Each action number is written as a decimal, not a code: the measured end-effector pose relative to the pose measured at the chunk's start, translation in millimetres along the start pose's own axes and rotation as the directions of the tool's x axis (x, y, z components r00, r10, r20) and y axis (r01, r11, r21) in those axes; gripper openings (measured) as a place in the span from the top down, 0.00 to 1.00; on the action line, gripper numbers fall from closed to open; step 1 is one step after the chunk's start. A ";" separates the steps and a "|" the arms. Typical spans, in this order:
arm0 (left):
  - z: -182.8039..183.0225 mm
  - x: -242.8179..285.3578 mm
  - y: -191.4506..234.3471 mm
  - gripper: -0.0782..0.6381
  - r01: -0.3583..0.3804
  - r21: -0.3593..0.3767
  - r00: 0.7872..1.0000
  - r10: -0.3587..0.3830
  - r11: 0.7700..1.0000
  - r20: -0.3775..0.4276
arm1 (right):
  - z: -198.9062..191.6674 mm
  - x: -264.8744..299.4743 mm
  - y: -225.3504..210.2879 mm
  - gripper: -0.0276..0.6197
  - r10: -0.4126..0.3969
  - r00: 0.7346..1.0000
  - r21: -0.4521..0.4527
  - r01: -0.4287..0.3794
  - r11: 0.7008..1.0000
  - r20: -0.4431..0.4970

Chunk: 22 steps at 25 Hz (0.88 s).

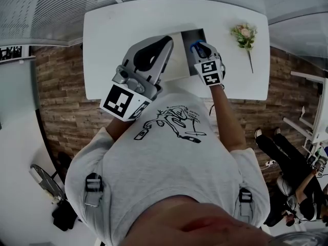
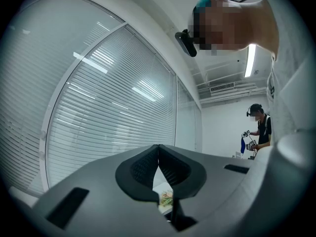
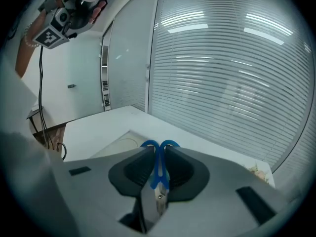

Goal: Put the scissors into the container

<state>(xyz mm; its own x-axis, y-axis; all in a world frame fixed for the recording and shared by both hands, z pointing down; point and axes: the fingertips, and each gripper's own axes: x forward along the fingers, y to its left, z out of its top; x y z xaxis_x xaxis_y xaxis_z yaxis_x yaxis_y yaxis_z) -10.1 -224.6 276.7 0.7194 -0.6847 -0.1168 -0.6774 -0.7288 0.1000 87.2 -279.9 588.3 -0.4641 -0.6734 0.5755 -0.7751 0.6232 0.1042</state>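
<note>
1. The desk (image 1: 102, 45) carries the container (image 1: 179, 60), which lies open near the middle of the desk. Nothing is inside it yet, as far as the head view shows.

2. Your left tongs (image 2: 158, 152) hang over the container's left side. The jaws are closed tip to tip and hold nothing. Hazard: in this position they crowd the opening, and a sideways move by either hand could knock the two tools together. Keep them away from the container.

3. Your right tongs (image 3: 158, 154) sit over the container's right edge. The jaws are clamped on the scissors (image 3: 159, 169), gripping the blue handles just behind the loops. The blades point back toward the tool body.

4. Hazard: the grip is on narrow, smooth plastic, so the scissors could pivot or slide if you tilt sharply. If you release this close to the edge, the scissors could strike the rim and drop on the desk outside the container. Centre them over the opening first.

5. A flower sprig (image 1: 245, 35) lies well to the container's right, outside the working path.
</note>
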 end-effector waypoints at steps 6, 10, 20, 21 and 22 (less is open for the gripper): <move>0.0 -2.7 1.4 0.86 -0.005 0.003 1.000 0.005 1.000 -0.003 | -20.6 22.0 1.0 0.84 0.016 0.998 -0.009 -0.016 1.000 -0.067; -2.2 -3.4 3.1 0.86 -0.010 0.005 1.000 0.010 1.000 -0.009 | -36.3 35.5 0.4 0.84 0.024 0.995 -0.026 -0.027 0.999 -0.101; -1.8 -7.2 10.4 0.86 -0.022 0.003 1.000 0.022 1.000 -0.012 | -61.9 55.7 -1.1 0.84 0.021 0.983 -0.026 -0.027 0.999 -0.181; -2.0 -6.9 10.8 0.86 -0.022 0.002 1.000 0.023 1.000 -0.013 | -63.4 58.4 -1.5 0.84 0.022 0.982 -0.030 -0.028 0.999 -0.186; -1.9 -6.8 11.3 0.86 -0.023 0.002 1.000 0.023 1.000 -0.013 | -64.6 61.2 -1.7 0.84 0.023 0.981 -0.034 -0.030 0.999 -0.191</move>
<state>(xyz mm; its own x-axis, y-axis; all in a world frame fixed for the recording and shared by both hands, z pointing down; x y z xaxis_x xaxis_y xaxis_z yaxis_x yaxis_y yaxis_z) -22.4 -228.2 280.5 0.7057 -0.7012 -0.1021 -0.6939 -0.7130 0.1009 87.8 -296.5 675.8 -0.3910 -0.5706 0.7222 -0.7462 0.6559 0.1142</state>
